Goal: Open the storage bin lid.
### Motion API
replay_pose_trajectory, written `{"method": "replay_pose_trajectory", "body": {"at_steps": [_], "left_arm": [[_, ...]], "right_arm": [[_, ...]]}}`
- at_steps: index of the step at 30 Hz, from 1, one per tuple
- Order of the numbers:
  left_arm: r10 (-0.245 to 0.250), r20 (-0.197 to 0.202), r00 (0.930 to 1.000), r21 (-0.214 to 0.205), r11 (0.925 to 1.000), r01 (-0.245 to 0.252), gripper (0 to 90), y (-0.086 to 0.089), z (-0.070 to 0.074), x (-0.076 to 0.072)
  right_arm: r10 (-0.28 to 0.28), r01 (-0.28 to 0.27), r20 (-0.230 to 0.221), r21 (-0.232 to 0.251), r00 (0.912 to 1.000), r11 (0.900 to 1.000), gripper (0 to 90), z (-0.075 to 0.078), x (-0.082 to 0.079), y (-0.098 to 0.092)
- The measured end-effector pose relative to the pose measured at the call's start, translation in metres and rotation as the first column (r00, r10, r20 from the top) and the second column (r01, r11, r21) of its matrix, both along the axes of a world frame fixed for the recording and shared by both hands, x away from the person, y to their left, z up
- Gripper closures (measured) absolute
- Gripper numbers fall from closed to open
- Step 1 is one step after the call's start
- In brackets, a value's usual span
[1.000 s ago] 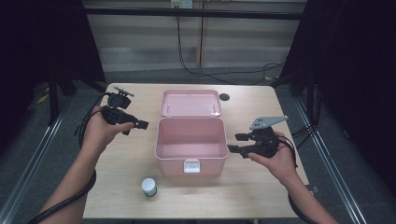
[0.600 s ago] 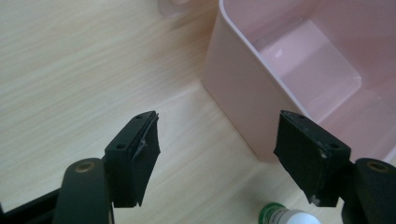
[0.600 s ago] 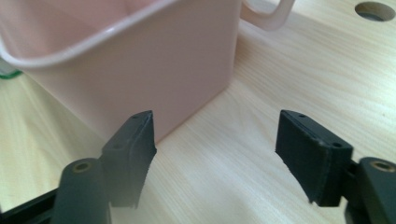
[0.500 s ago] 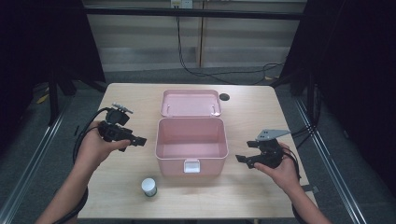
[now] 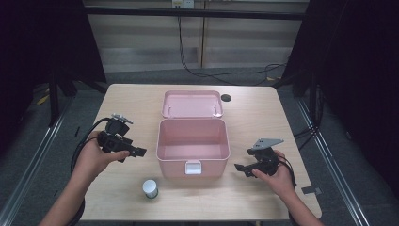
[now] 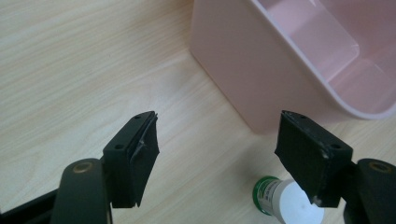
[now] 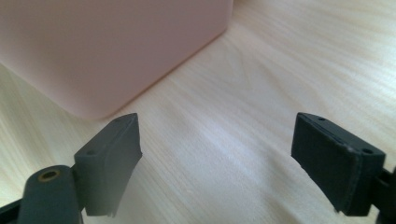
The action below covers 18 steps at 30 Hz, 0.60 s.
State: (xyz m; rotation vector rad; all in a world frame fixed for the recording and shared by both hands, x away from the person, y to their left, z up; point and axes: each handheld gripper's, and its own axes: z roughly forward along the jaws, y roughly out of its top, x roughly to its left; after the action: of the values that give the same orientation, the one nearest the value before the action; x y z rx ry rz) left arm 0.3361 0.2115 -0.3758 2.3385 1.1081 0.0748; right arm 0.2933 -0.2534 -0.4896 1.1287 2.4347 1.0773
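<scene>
Lowered tools (image 5: 242, 168) beside pink box (image 5: 193, 157) (open)

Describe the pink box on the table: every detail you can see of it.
The pink box looks like smooth moulded plastic, with rounded corners. It stands upright at the middle of the wooden table, open, its lid thrown back flat behind it. A pale latch sits on its front wall. The inside looks empty. Neither gripper touches it; a small white bottle stands apart, in front of its left corner.

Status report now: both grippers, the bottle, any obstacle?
Left gripper open, empty, above bottle. Right gripper open, empty, jaws just opening. Box open beside; nothing blocking.
</scene>
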Motion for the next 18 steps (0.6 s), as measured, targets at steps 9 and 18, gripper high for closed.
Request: {"method": "replay_pose_trajectory", "body": {"at_steps": [9, 18], "left_arm": [[-0.006, -0.010, 0.9999, 0.002, 1.0000, 0.006, 28.8, 0.005, -0.009, -0.010], [-0.035, -0.016, 0.9993, 0.008, 0.9993, 0.035, 28.7, 0.003, -0.014, -0.022]], "right_arm": [[0.043, -0.044, -0.013, -0.071, 0.9990, 0.9965, 13.5, -0.015, 0.001, 0.005], [0.049, -0.048, 0.017, -0.057, 0.9987, 0.9972, 12.2, -0.019, 0.000, 0.002]]}}
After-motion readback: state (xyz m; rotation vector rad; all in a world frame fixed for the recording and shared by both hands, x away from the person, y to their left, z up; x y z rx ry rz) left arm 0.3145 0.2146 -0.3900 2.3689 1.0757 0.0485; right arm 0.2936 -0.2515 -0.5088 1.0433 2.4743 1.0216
